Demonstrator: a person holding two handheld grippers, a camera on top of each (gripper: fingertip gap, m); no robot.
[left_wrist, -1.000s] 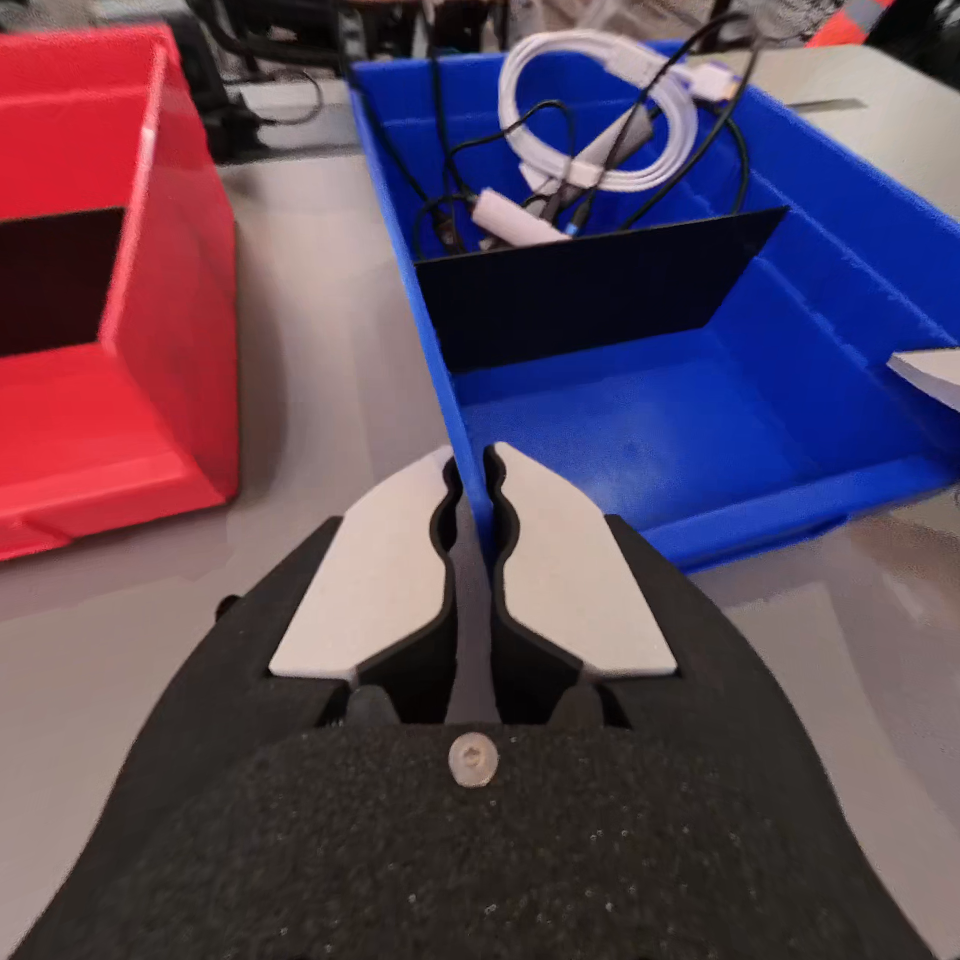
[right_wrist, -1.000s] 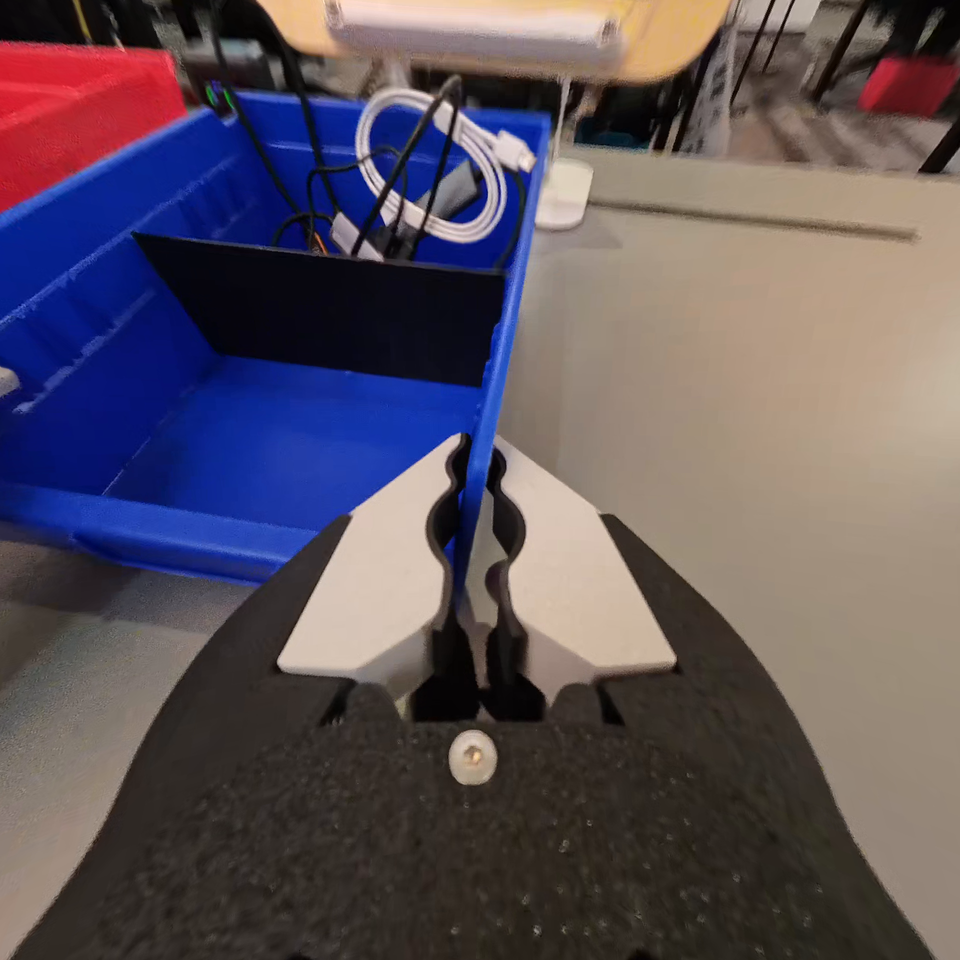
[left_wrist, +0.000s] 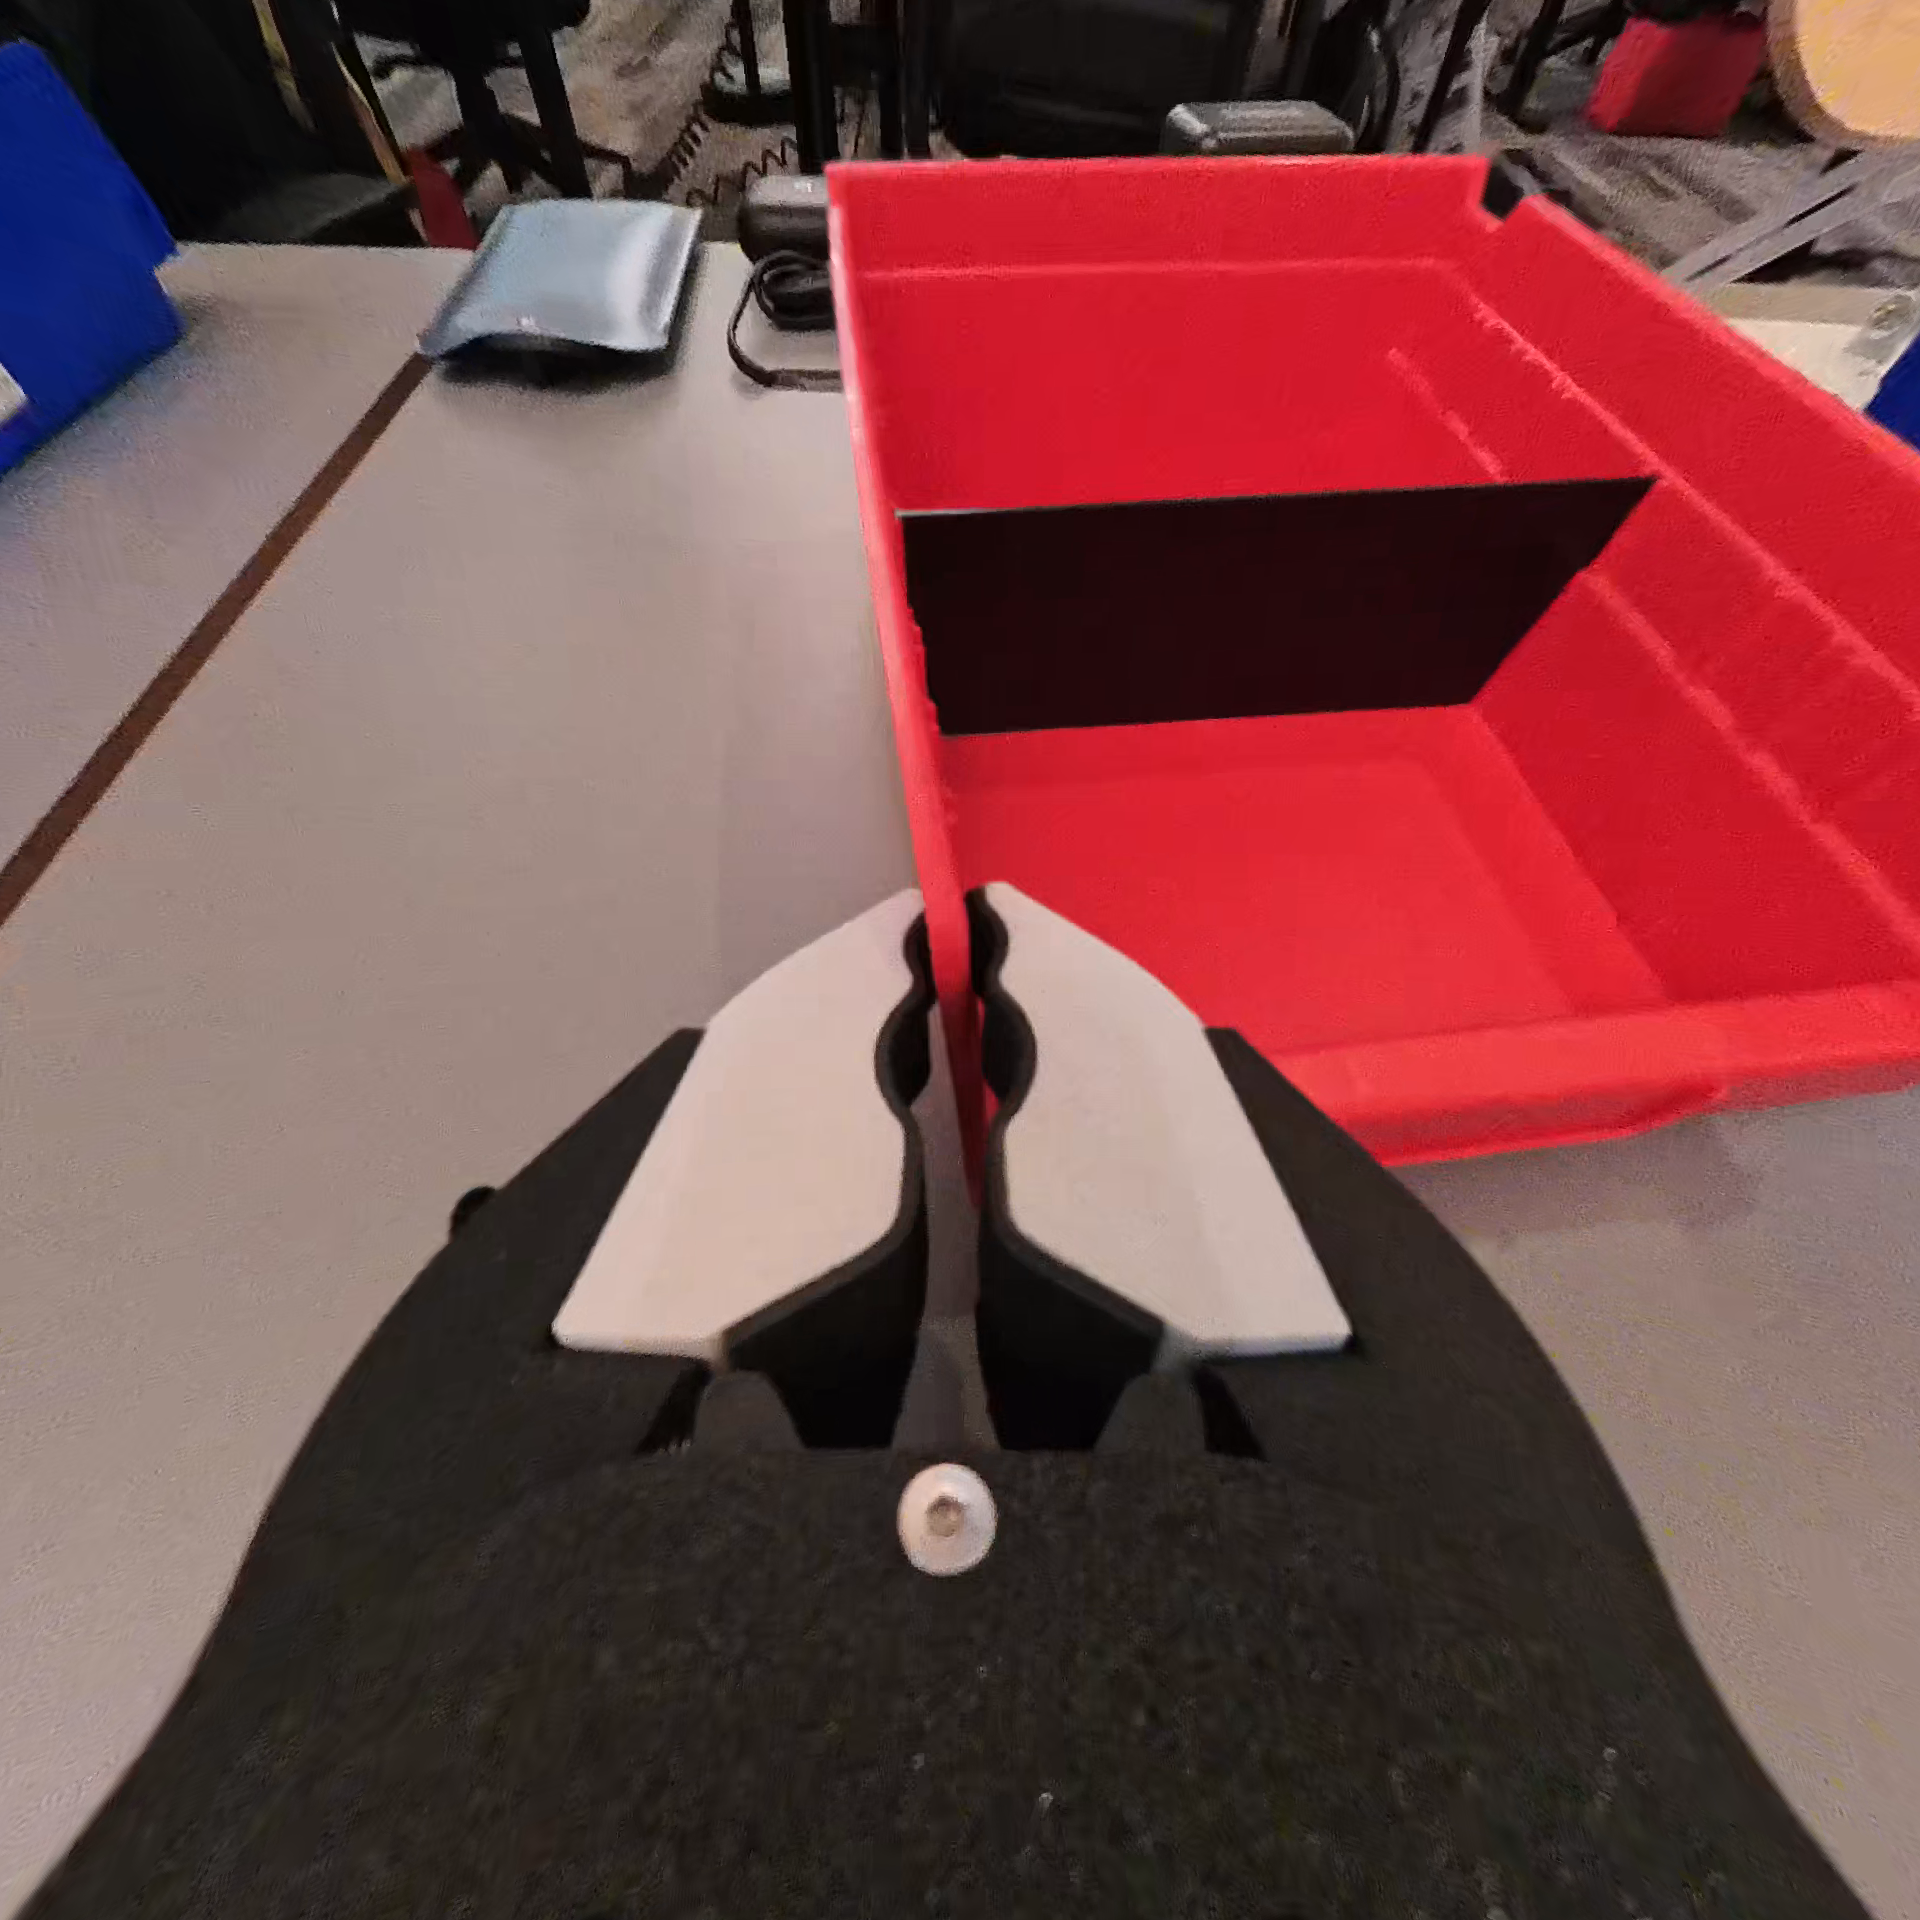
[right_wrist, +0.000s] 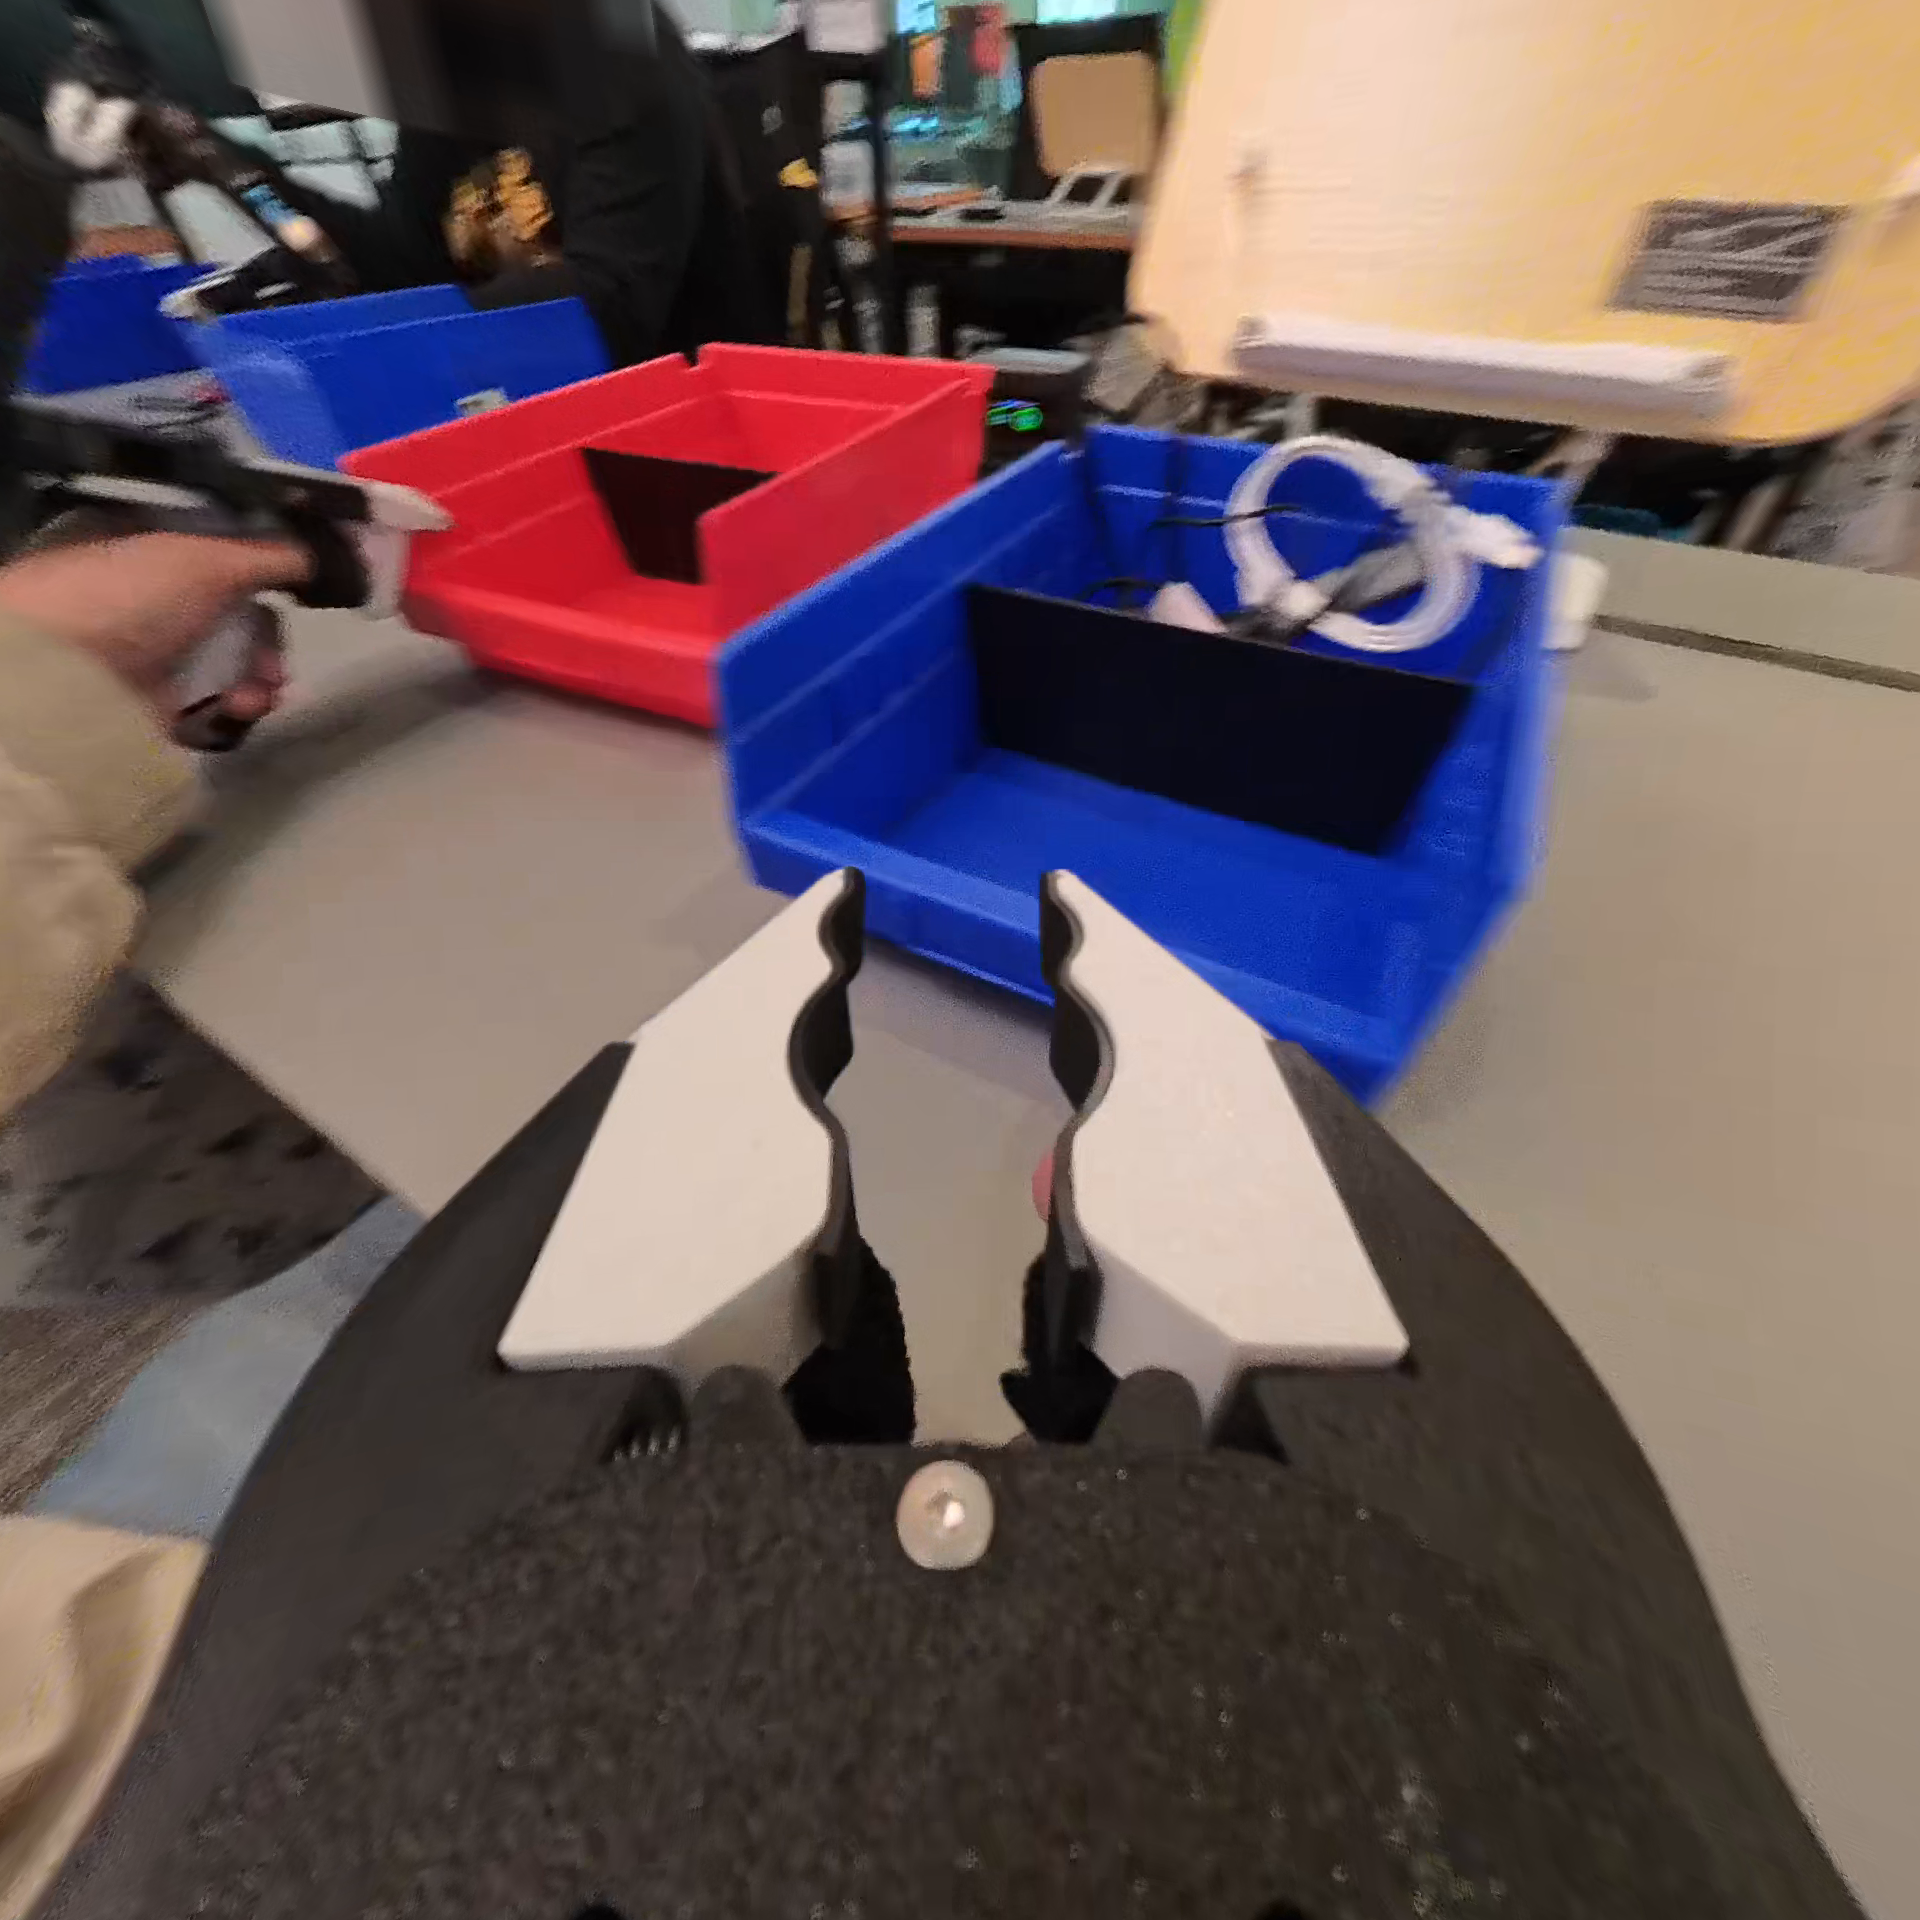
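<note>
Two bins: red (left_wrist: 1351, 395), blue (right_wrist: 852, 727).

one red bin (right_wrist: 665, 540) stands on the grey table (right_wrist: 499, 894). right of the red bin is one blue bin (right_wrist: 1143, 831) with one white cable coil (right_wrist: 1351, 561) inside; left of it are two more blue bins (right_wrist: 395, 353). each near bin has one black divider (left_wrist: 1247, 613). two grippers (right_wrist: 951, 914) show.
</note>
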